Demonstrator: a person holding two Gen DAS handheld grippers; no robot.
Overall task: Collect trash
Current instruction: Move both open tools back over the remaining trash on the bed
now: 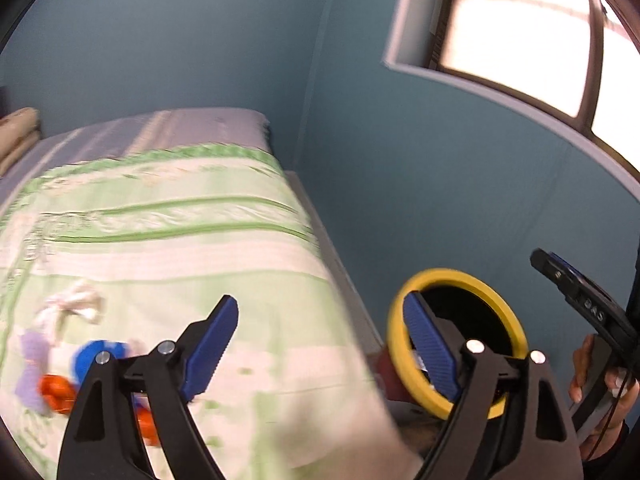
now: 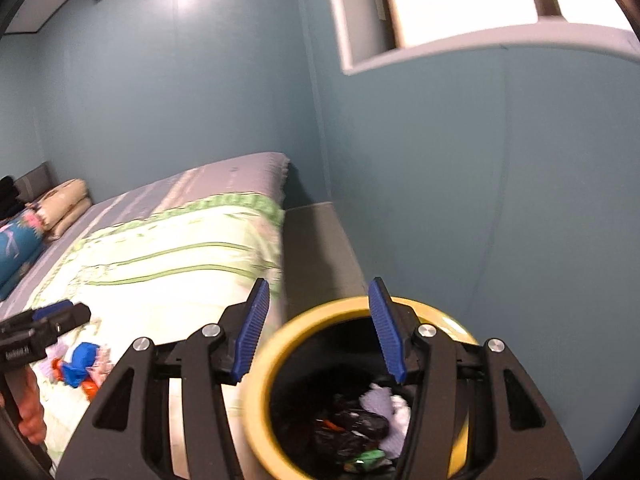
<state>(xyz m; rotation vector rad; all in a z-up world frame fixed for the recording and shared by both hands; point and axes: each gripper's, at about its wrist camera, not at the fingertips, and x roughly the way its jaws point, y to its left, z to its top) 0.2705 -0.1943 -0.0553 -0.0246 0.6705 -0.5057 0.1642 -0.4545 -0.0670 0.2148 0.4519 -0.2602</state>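
Item: loose trash on the bedspread — a blue piece [image 1: 94,354], orange pieces [image 1: 56,392], a lilac scrap [image 1: 34,354] and a crumpled white tissue [image 1: 76,304]. Position: lower left of the left wrist view, clustered close together, blurred; no clear long axis can be told.

Relation to jaws: the cluster lies left of and partly behind the left gripper [image 1: 320,348], whose jaws stand wide with nothing between them. Judged the nearer tool.

Right gripper [image 2: 318,332]: jaws partly apart, empty, above the yellow-rimmed bin [image 2: 260,380]. The bin fills the lower centre of the right wrist view and holds dark bags, a lilac scrap and white paper.

Surroundings: green-striped bedspread [image 1: 180,240]; teal wall [image 1: 440,180]; window [image 1: 520,20] upper right.
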